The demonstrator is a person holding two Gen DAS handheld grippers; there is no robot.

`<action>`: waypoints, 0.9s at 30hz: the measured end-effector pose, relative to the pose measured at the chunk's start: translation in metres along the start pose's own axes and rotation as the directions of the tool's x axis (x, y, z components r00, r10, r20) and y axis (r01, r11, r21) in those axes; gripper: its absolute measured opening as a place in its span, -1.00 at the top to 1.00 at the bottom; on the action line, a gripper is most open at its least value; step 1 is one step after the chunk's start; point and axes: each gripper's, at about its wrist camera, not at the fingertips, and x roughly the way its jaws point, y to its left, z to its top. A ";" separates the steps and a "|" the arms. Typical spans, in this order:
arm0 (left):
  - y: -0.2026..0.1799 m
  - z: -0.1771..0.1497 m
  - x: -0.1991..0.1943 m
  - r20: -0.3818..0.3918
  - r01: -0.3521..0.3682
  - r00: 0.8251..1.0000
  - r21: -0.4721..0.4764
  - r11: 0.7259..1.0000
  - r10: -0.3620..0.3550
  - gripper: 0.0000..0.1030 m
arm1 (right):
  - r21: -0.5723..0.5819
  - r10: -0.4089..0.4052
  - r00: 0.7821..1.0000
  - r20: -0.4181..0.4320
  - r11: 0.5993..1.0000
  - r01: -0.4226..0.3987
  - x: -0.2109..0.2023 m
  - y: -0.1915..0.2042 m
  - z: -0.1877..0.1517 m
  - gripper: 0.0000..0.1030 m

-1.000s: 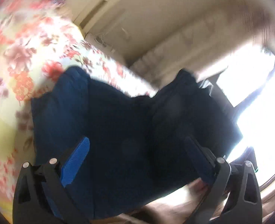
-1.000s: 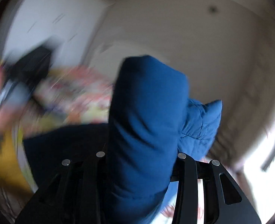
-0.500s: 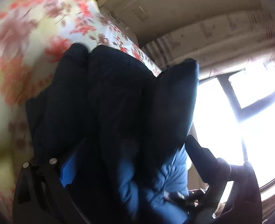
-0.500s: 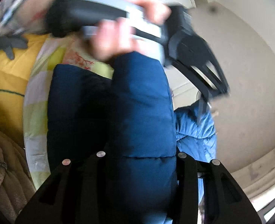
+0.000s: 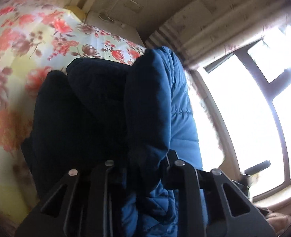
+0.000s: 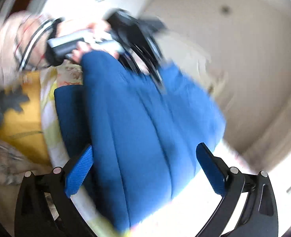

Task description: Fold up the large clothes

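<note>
So the left claw [image 5: 143, 158] is clamped tight on a thick fold of the puffy blue quilted jacket [image 5: 161, 102], with the padded fabric bulging up between its black arms and filling most of the left wrist view. The jacket looks bunched and doubled over, resting on the bed's floral sheet with red and pink flowers [image 5: 36, 39], and a bright window [image 5: 254, 108] sits off to the right of it. In the right wrist view the right claw [image 6: 143, 169] is spread wide open, its blue ribbed pads [image 6: 78, 175] standing on either side of the jacket [image 6: 145, 128] without pinching it. That view is pretty blurry, but you can make out the left claw [image 6: 137, 45] at the far end of the jacket, held in the person's hand [image 6: 90, 37], plus a yellow pillow [image 6: 21, 118] over on the left.
</note>
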 end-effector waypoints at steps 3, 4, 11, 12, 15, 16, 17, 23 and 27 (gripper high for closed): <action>-0.015 -0.001 -0.013 0.035 0.009 0.999 0.007 1.000 -0.009 0.68 | 0.128 0.037 0.996 -0.086 0.991 -0.026 0.003 -0.012 -0.025 -0.89; -0.022 -0.002 -0.019 0.045 0.008 0.999 0.016 1.000 -0.009 0.69 | 0.110 0.018 0.995 -0.100 0.994 -0.007 0.004 -0.004 -0.024 -0.89; -0.056 -0.006 -0.055 0.135 -0.018 0.991 0.084 0.996 0.007 0.78 | -0.013 -0.125 0.975 -0.182 0.992 0.125 0.034 0.022 -0.018 -0.88; -0.061 -0.009 -0.060 0.151 -0.022 0.988 0.099 0.995 0.007 0.79 | -0.030 -0.136 0.972 -0.191 0.991 0.133 0.036 0.025 -0.019 -0.88; -0.078 -0.018 -0.091 0.230 -0.031 0.973 0.147 0.989 -0.003 0.81 | -0.044 -0.137 0.969 -0.205 0.990 0.131 0.045 0.034 -0.014 -0.88; -0.074 -0.019 -0.101 0.251 -0.036 0.968 0.151 0.988 -0.003 0.81 | -0.043 -0.134 0.969 -0.207 0.991 0.128 0.053 0.040 -0.012 -0.88; -0.063 -0.020 -0.108 0.265 -0.041 0.964 0.134 0.990 0.004 0.81 | -0.039 -0.131 0.969 -0.210 0.991 0.125 0.056 0.041 -0.012 -0.88; 0.068 -0.049 -0.081 0.212 0.038 0.977 -0.117 0.992 -0.012 0.77 | -0.007 -0.093 0.970 -0.224 0.996 0.094 0.066 0.030 -0.009 -0.88; 0.094 -0.070 -0.079 0.289 0.184 0.948 -0.158 0.970 -0.133 0.73 | -0.010 -0.057 0.970 -0.236 0.998 0.057 0.067 0.016 -0.010 -0.88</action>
